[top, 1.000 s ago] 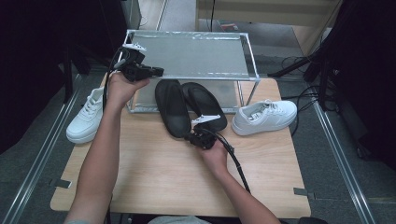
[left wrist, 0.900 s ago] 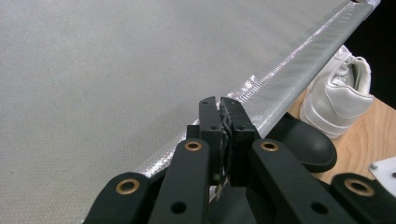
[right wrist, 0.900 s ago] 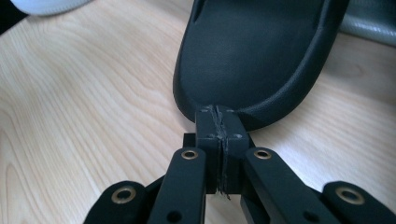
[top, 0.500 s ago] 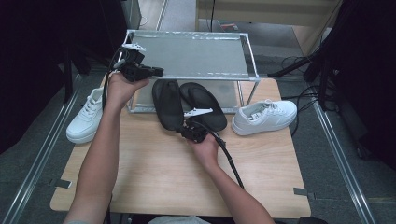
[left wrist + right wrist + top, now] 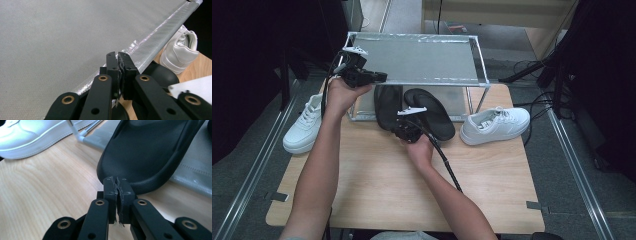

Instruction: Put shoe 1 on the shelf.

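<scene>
Jaws closed, empty: left gripper (image 5: 118, 58) over rack (image 5: 422, 59); right gripper (image 5: 117, 182) touching slipper (image 5: 150, 152) heel.

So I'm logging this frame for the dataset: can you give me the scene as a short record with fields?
surface: wooden table
rack: metal shelf at the far edge
slippers: two black, heels poking out from under the shelf
sneakers: left white; right white
left gripper: shut, raised by the shelf's corner
right gripper: shut, at a slipper's heel
</scene>
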### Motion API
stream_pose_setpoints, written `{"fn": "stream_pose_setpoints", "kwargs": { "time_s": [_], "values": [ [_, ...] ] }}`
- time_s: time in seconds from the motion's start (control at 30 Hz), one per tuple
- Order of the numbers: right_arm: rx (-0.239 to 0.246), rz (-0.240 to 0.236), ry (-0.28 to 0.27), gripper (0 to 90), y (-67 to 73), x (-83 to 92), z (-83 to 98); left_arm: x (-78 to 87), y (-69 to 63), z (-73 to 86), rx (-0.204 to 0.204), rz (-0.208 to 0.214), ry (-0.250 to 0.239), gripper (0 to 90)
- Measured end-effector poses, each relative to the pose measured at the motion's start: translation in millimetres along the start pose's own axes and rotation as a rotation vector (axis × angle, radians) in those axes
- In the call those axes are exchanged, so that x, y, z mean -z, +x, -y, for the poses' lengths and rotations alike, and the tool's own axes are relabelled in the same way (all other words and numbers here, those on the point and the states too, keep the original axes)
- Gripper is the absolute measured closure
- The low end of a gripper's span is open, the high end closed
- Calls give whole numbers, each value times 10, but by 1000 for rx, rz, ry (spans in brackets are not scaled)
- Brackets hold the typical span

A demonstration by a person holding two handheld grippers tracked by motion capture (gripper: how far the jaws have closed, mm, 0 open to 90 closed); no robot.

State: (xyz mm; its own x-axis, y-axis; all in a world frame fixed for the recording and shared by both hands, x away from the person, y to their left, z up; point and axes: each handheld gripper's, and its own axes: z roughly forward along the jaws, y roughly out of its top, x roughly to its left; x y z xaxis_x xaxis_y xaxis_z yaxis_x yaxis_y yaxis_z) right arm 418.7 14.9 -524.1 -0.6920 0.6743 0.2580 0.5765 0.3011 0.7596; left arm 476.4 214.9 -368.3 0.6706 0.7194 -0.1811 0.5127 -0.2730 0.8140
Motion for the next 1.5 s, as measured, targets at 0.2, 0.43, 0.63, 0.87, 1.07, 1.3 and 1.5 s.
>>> {"fn": "stream_pose_setpoints", "kwargs": {
  "time_s": [0.2, 0.43, 0.63, 0.87, 1.07, 1.3, 1.5],
  "values": [
    [-36, 19, -7, 900, -55, -118, -98, 2, -1, 6, 2, -1, -2, 883],
    [-82, 6, 2, 900, -118, -174, -146, 1, 10, 10, 5, 5, -5, 883],
    [-52, -6, 4, 900, -111, -4, -88, 0, 10, 11, 8, 5, -7, 881],
    [-35, -17, -4, 900, -147, 314, 57, -2, 12, 11, 12, 5, -7, 881],
    [-19, -12, -4, 900, -175, 539, 184, -2, 16, 13, 16, 6, -7, 877],
    [-30, -12, -14, 900, -221, 779, 341, -4, 11, 13, 17, 3, -9, 877],
    [-32, 11, -32, 900, -323, 980, 444, -8, 7, 19, 16, -1, -14, 877]
  ]
}}
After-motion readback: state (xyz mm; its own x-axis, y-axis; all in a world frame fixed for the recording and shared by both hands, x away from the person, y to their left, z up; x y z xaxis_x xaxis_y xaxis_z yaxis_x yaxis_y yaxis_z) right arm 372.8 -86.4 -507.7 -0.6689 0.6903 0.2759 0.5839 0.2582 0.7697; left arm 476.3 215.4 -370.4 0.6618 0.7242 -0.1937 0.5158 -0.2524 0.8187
